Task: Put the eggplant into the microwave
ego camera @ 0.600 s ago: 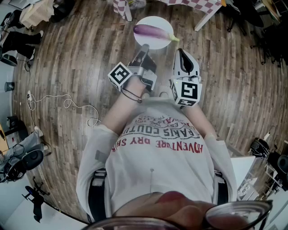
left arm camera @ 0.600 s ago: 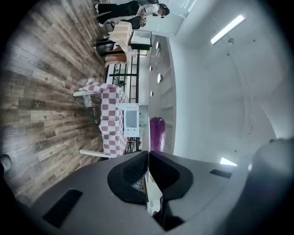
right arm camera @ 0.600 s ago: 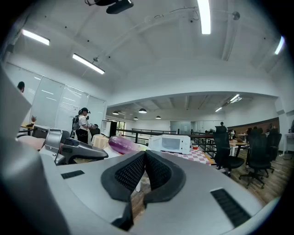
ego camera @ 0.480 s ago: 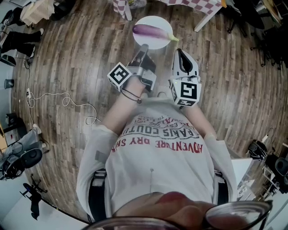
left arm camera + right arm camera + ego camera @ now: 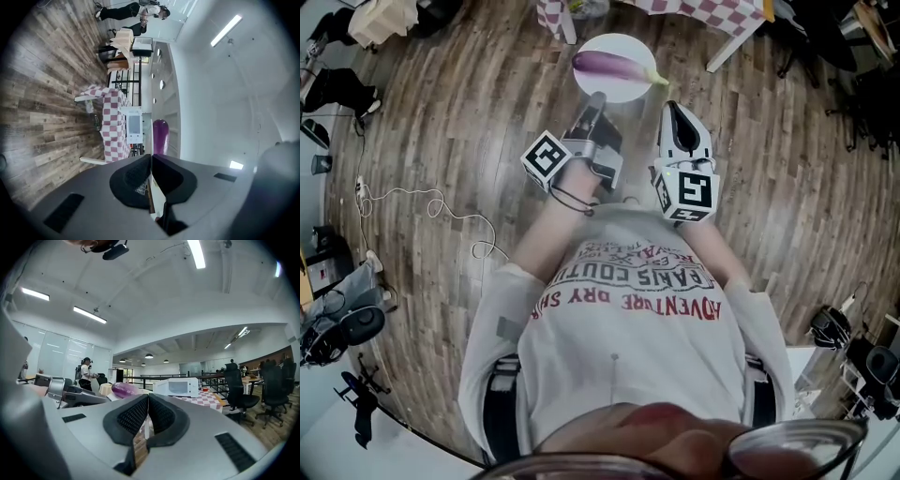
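Note:
A purple eggplant [image 5: 614, 65] with a green stem lies on a small round white stand [image 5: 623, 89] on the wooden floor. My left gripper [image 5: 597, 97] hovers just short of the stand's near edge, shut and empty. My right gripper [image 5: 672, 107] is beside it to the right, also shut with nothing in it. In the left gripper view the eggplant [image 5: 160, 135] shows past the shut left gripper [image 5: 151, 156], with the white microwave [image 5: 133, 125] on a checkered table behind. The right gripper view has the eggplant [image 5: 123, 390] left of the right gripper [image 5: 148, 396] and the microwave [image 5: 178, 386] farther off.
The checkered table [image 5: 712, 9] stands just beyond the stand. Black office chairs [image 5: 241, 390] are at the right. A cable [image 5: 431, 206] trails over the floor at the left. A person with headgear [image 5: 86, 373] stands far off.
The scene has slid slightly up and left in the head view. Both grippers stay shut at the same spacing from the eggplant.

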A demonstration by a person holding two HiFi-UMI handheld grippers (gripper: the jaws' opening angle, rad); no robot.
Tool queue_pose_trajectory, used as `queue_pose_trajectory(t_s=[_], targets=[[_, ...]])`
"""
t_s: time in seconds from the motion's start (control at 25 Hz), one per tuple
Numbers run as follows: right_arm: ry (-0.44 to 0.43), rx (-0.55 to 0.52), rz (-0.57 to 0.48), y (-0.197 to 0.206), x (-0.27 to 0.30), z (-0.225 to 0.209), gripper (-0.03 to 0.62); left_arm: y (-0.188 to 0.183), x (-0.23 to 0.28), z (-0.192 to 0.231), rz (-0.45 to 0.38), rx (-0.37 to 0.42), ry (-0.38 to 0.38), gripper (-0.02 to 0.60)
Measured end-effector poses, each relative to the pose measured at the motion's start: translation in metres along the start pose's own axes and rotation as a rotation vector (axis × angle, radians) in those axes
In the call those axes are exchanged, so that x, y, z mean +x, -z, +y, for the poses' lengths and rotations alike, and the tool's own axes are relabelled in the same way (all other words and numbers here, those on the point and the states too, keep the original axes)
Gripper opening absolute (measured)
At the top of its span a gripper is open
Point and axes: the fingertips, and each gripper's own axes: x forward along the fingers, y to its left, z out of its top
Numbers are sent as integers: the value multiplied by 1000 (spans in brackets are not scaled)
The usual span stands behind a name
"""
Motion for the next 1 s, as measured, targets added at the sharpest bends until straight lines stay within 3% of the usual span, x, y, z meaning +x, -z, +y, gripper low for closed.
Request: queue_pose_trajectory(t_s=[0.28,0.56,1.0], targets=[[-35,-17,48,20,4,-33,26,17,24,10,-39,-12,-5,31],[-46,2,83,38,36,-66,26,30,64,36,-14,-39,-62,31],[42,-7,128,49,156,-129,26,-16,203,60,63,-46,-69,31]])
